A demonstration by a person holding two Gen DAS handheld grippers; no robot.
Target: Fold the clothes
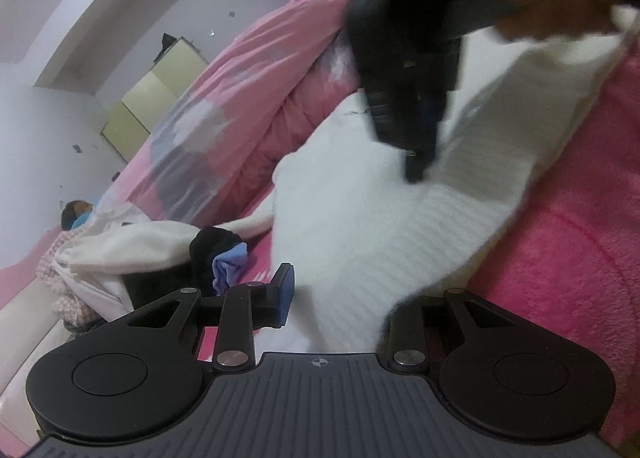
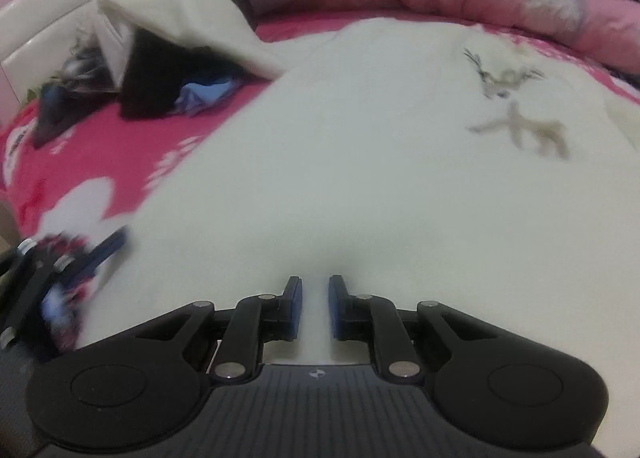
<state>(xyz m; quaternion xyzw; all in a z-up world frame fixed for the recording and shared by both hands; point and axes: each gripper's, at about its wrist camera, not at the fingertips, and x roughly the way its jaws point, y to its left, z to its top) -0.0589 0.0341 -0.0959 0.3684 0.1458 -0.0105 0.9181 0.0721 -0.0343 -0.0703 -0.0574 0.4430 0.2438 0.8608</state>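
My right gripper [image 2: 314, 308] pinches a fold of the white sweater [image 2: 360, 178] spread ahead of it on the pink bed [image 2: 100, 154], while my left gripper [image 1: 340, 298] stands wide apart around its ribbed sleeve [image 1: 472, 202].

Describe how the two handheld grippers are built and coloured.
Both match. The left gripper and the right gripper each have a dark grey ribbed base with a small crosshair mark, two round black discs at the sides, black link arms with silver pivot pins, and blue finger pads. No cables or sleeves are visible.
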